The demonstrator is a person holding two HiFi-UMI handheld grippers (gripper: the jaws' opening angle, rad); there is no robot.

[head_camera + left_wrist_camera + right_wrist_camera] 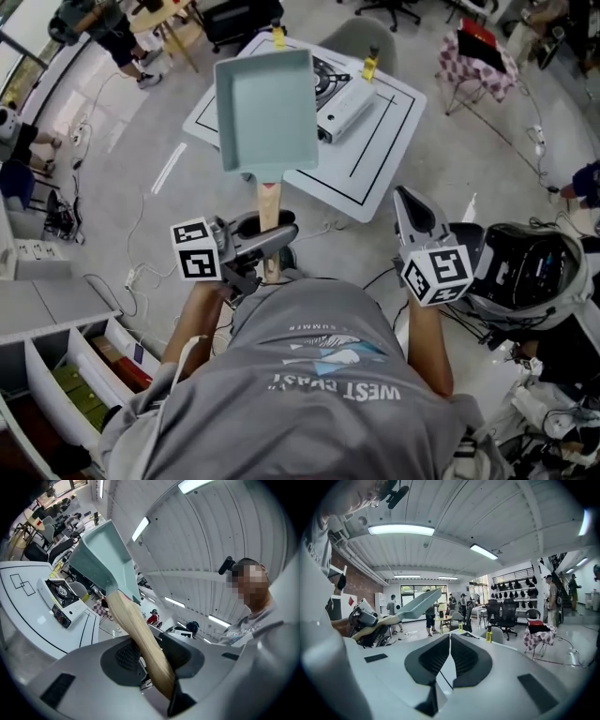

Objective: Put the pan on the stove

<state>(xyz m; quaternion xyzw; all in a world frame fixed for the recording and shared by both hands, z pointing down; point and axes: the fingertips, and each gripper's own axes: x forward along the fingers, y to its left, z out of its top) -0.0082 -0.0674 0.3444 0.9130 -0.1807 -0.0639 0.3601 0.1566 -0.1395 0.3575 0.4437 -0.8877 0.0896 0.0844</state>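
A teal rectangular pan with a wooden handle is held up in the air, over the near left part of the white table. My left gripper is shut on the handle's end; in the left gripper view the handle runs up between the pads to the pan. The portable gas stove stands on the table just right of the pan and shows again as the stove. My right gripper is shut and empty, off to the right, level with the table's near corner. The right gripper view shows the pan edge-on.
A yellow bottle and a second one stand at the table's far side. Cables run over the floor. An open drawer unit is at lower left, a dark bag at right. People stand further back.
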